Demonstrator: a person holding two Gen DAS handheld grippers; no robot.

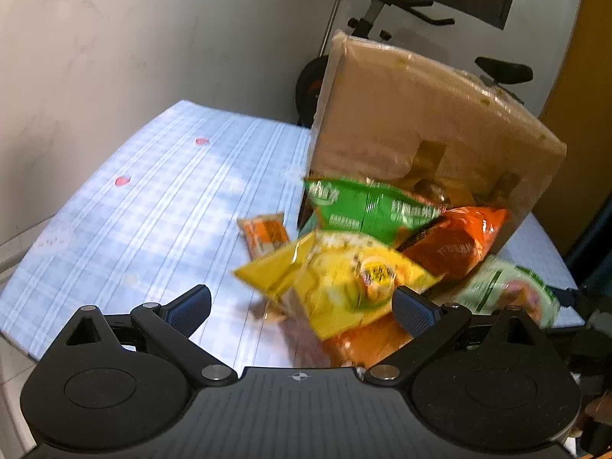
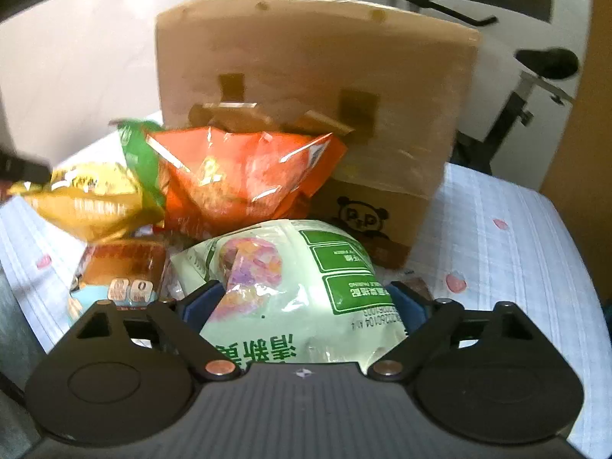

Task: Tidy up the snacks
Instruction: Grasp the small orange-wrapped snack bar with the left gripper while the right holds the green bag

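Note:
Snack bags lie heaped in front of a tall cardboard box (image 1: 420,114) (image 2: 313,57) on the checked tablecloth (image 1: 134,210). My left gripper (image 1: 302,306) is open, with a yellow bag (image 1: 336,283) (image 2: 88,199) just ahead between its wide fingers, clear of the left pad. Behind the yellow bag lie a green bag (image 1: 367,206) and an orange bag (image 1: 455,244) (image 2: 244,176). My right gripper (image 2: 302,302) holds a puffy pale green bag (image 2: 290,287) (image 1: 505,287), which fills the gap and touches both pads.
A small orange packet (image 1: 264,233) lies alone left of the heap. A brown bread packet (image 2: 118,267) sits left of the right gripper. A small panda-printed carton (image 2: 367,222) leans at the tall box's foot. An exercise bike (image 1: 382,19) stands behind the table.

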